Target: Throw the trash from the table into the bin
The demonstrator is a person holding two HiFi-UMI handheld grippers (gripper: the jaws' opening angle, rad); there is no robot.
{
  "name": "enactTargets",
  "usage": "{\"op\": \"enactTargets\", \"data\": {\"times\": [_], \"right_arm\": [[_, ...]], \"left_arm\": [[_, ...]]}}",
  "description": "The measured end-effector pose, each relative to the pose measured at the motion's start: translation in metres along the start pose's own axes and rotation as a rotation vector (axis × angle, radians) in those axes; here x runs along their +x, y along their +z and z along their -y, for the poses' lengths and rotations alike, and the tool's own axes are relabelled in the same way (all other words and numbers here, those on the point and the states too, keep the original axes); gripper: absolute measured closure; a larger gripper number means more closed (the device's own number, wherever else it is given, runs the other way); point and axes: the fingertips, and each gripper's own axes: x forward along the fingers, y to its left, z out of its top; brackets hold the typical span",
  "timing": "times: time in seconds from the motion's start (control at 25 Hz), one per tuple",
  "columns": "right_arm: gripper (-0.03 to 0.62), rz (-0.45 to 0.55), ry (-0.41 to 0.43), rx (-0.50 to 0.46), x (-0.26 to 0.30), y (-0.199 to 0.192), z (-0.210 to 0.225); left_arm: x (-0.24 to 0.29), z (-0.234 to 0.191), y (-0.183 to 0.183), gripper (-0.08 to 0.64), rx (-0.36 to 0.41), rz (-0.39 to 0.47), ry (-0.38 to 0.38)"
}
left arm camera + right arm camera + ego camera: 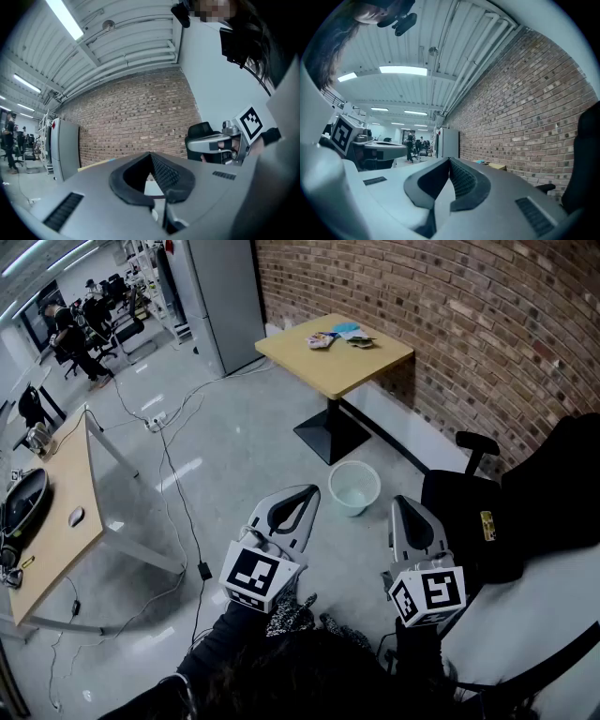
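Several pieces of trash (336, 337) lie on the small yellow table (309, 357) by the brick wall, far ahead of me. A pale round bin (354, 487) stands on the floor beside the table's black foot. My left gripper (302, 495) is held level, just left of the bin and short of it, jaws shut with nothing between them (151, 154). Just right of the bin, my right gripper (404, 503) is also level, shut and empty (450, 160). The right gripper view shows the table (496, 165) small in the distance.
A black office chair (525, 512) stands close on the right. A long wooden desk (56, 512) with a mouse and dark gear is at the left. Cables (178, 493) trail over the grey floor. A tall grey cabinet (225, 296) stands behind the table.
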Motion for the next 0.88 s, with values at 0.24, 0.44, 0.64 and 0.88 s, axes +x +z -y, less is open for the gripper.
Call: {"op": "enactTargets", "data": {"times": [0.24,0.44,0.64,0.88], "right_arm": [[0.581,-0.013,-0.012,0.011,0.022,-0.006,0.002],[0.581,-0.035,-0.021,0.005,0.053,-0.012,0.004],[0.581,-0.054,-0.028,-0.004,0.102,-0.017,0.005],[0.581,-0.049,-0.021,-0.008,0.174,-0.011,0.001]], "left_arm": [[0.010,-0.021,-0.011,0.555,-0.008,-0.005,-0.002],[0.029,-0.051,-0.020,0.555,-0.025,-0.009,-0.005],[0.052,-0.093,-0.029,0.555,-0.034,-0.008,-0.010],[0.077,-0.162,-0.031,0.555,-0.049,-0.001,0.020]]}}
